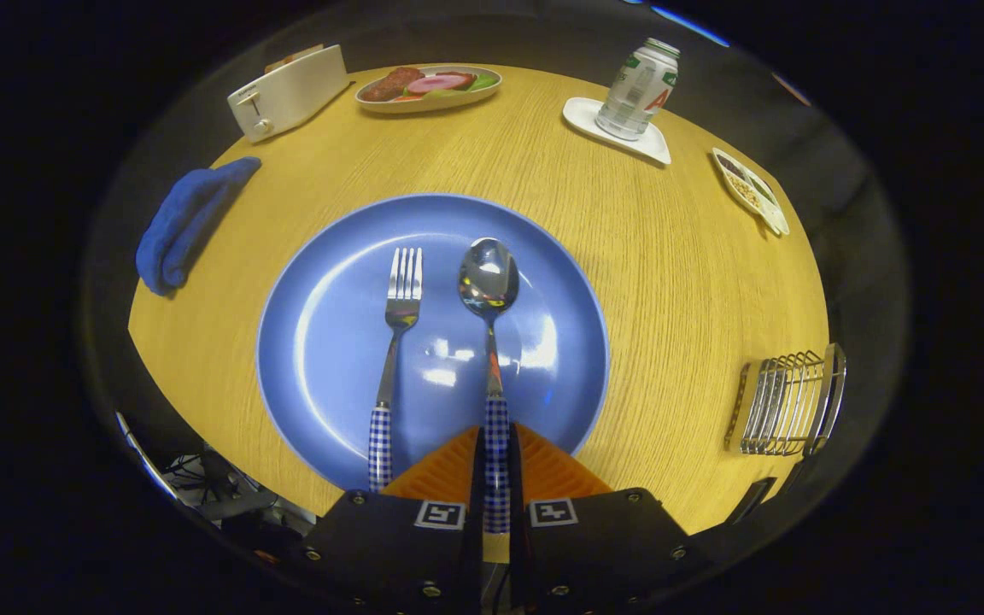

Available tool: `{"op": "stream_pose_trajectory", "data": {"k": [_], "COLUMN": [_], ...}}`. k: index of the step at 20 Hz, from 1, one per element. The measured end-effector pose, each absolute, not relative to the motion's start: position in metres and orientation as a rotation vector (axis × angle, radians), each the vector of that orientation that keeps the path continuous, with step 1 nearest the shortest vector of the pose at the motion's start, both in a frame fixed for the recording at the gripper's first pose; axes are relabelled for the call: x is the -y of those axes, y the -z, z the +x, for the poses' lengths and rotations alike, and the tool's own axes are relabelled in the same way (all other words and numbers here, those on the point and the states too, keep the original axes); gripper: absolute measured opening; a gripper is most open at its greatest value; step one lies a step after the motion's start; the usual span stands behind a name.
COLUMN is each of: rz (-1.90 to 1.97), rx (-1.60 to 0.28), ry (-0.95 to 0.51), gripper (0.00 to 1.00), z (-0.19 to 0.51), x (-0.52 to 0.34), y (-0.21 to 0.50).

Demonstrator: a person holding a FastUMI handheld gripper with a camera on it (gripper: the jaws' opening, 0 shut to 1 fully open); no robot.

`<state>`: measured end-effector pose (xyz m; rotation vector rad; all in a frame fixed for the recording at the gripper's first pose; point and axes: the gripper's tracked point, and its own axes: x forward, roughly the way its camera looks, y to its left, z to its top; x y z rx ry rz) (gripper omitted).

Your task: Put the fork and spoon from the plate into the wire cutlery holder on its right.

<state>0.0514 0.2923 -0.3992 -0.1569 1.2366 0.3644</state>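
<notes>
A: Big picture first: the round wooden table (pixel 680 282) spreads out ahead of the claw, with the blue plate (pixel 330 342) dead ahead and taking the middle of it.

B: And the target?

A: The wire cutlery holder (pixel 787 403) sits off to the claw's right, near the table's rim and well apart from the plate. Bare wood lies between the two, so I'd judge the crossing has open room.

B: What about the clutter?

A: All far beyond the fingers: a toaster (pixel 287 92), a dish of food (pixel 429 88), a can (pixel 637 79) on its coaster, and a small snack tray (pixel 750 190). A blue cloth (pixel 184 224) lies ahead to the left. None of it looks to be in the path.

B: Now the cutlery.

A: The fork (pixel 395 342) and the spoon (pixel 489 342) lie side by side on the plate, long axes running straight away from the claw, heads far, checked handles near. The fork is just left of the fingers, untouched.

B: And the gripper (pixel 497 478)?

A: Clenched on the spoon's handle, which runs right down the slot between the fingers, both pressing in on it. The bowl rests out ahead on the plate, so it isn't lifted yet.

B: Next call?

A: Lift clear of the plate's rim, swing right, and likely tip the handle to drop it in among those upright wires.
</notes>
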Motion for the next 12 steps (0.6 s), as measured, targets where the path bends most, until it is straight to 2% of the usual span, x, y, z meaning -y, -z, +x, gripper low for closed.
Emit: {"op": "stream_pose_trajectory", "data": {"k": [3, 12], "rz": [-0.208, -0.155], "rx": [-1.189, -1.207], "ry": [-0.394, -0.435], "gripper": [0.13, 0.13], "z": [0.06, 0.053], "x": [-0.28, -0.219], "y": [0.374, 0.325]}}
